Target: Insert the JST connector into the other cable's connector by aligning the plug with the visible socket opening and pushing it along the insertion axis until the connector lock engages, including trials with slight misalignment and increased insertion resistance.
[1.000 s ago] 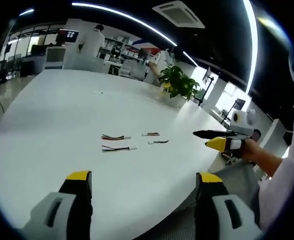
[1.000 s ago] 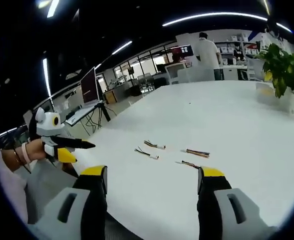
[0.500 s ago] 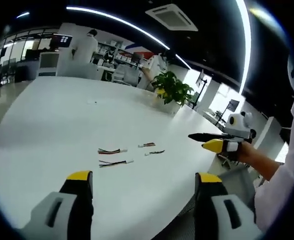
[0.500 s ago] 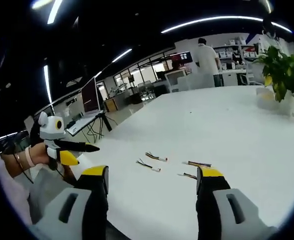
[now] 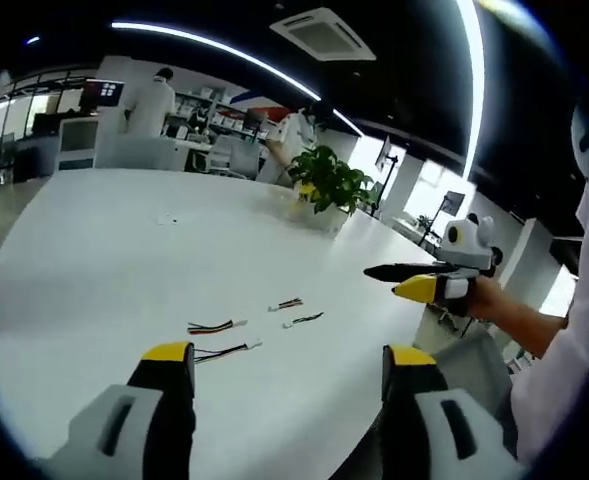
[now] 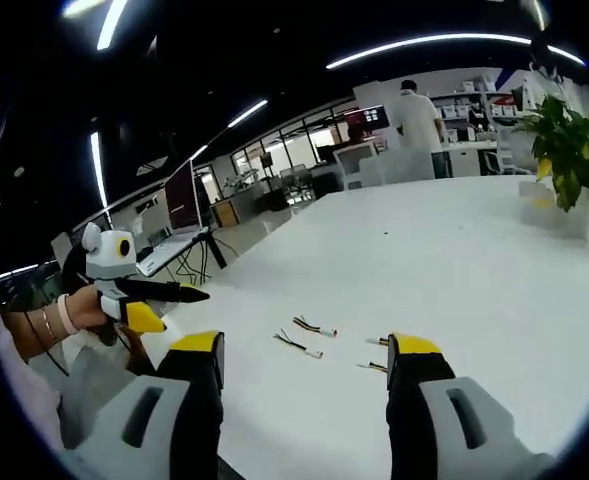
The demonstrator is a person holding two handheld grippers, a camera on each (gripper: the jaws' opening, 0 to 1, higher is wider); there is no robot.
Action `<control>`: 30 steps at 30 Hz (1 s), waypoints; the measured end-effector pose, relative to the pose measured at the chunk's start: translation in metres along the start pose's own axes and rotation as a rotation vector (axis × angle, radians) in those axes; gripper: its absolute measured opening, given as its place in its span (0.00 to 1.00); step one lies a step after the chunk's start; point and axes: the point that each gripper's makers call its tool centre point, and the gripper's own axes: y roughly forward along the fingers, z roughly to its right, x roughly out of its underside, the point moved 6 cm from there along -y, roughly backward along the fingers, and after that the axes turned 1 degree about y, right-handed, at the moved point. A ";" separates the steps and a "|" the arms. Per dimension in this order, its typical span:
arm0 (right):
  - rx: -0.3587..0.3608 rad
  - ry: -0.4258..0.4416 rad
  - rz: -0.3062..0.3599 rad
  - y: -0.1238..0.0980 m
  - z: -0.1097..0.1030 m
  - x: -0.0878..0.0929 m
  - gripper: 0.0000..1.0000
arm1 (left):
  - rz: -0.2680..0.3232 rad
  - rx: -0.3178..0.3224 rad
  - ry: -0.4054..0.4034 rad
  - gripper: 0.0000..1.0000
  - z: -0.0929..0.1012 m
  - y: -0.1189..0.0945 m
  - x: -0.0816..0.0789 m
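Connector cables (image 5: pixel 216 326) are seen lying loose on the white table (image 5: pixel 94 250), near its edge and ahead of both grippers. The left gripper (image 5: pixel 284 365) and right gripper (image 6: pixel 304 355) are held above the table, jaws spread, nothing grasped.

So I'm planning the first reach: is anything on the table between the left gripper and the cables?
Nothing visible. The four short cables lie on bare white table just beyond the open left gripper. The potted plant stands far behind them.
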 end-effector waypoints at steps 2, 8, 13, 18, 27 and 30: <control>-0.004 -0.014 -0.005 0.002 0.000 -0.002 0.63 | 0.007 0.015 0.007 0.68 0.000 0.002 -0.004; -0.033 -0.025 -0.013 0.003 0.001 -0.006 0.58 | 0.021 0.040 0.032 0.60 -0.002 0.007 -0.010; -0.035 -0.041 -0.035 0.002 0.003 -0.004 0.57 | 0.006 0.042 0.022 0.58 -0.007 0.010 -0.007; -0.026 -0.029 -0.042 0.001 0.010 -0.003 0.56 | -0.002 0.041 0.027 0.58 -0.012 0.015 -0.009; -0.021 -0.036 -0.034 0.007 0.017 -0.009 0.55 | 0.003 0.057 0.034 0.57 -0.016 0.023 -0.016; -0.024 -0.027 -0.030 0.008 0.019 -0.010 0.54 | 0.000 0.056 0.045 0.57 -0.017 0.025 -0.018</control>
